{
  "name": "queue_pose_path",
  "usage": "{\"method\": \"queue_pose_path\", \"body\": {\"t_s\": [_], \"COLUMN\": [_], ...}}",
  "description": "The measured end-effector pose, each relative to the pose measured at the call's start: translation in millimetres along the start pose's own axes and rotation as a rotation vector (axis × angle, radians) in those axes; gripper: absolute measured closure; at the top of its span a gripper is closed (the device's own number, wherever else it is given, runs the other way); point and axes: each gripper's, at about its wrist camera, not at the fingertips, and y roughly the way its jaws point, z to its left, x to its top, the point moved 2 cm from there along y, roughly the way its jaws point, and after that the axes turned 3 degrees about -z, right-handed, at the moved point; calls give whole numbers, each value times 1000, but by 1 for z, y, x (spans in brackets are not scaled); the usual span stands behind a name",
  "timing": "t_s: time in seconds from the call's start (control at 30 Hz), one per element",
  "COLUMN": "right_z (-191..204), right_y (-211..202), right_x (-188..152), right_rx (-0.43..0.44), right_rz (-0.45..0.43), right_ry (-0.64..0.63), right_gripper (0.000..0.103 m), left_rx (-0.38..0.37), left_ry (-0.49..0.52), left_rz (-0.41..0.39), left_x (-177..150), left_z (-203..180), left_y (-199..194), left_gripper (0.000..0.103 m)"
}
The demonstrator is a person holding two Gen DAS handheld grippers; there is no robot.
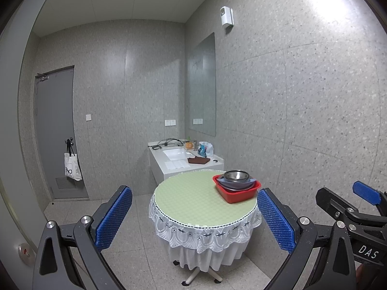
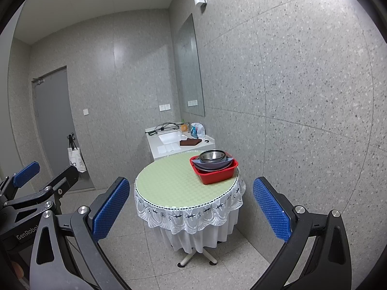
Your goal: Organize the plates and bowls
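A red plastic tub [image 1: 238,192] [image 2: 216,174] stands on the far right of a round table [image 1: 191,200] [image 2: 174,183] with a pale green top. Inside it a steel bowl [image 1: 236,176] [image 2: 212,155] sits on stacked blue-grey plates or bowls [image 1: 235,184] [image 2: 212,164]. My left gripper [image 1: 194,213] is open and empty, held back from the table. My right gripper [image 2: 188,204] is open and empty, also back from the table. The right gripper shows in the left wrist view [image 1: 362,193]; the left gripper shows in the right wrist view [image 2: 26,171].
A white sink counter [image 1: 183,159] [image 2: 176,142] with cables, a brown cloth and a plastic bag stands behind the table. A mirror [image 1: 202,84] hangs on the right wall. A grey door [image 1: 56,130] with a hanging tote bag [image 1: 71,168] is at left. Tiled floor surrounds the table.
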Motion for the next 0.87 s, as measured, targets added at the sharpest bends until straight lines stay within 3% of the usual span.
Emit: {"method": "queue_pose_path", "body": {"t_s": [0.87], "right_z": [15], "right_y": [16], "right_x": [-1], "right_rx": [-25], "right_rz": [7], "right_ry": [-9], "right_gripper": [0], "left_rx": [-21], "left_ry": [-9], "left_rz": [12], "left_x": [1], "left_z": [23], "left_y": [25], "left_gripper": [1]}}
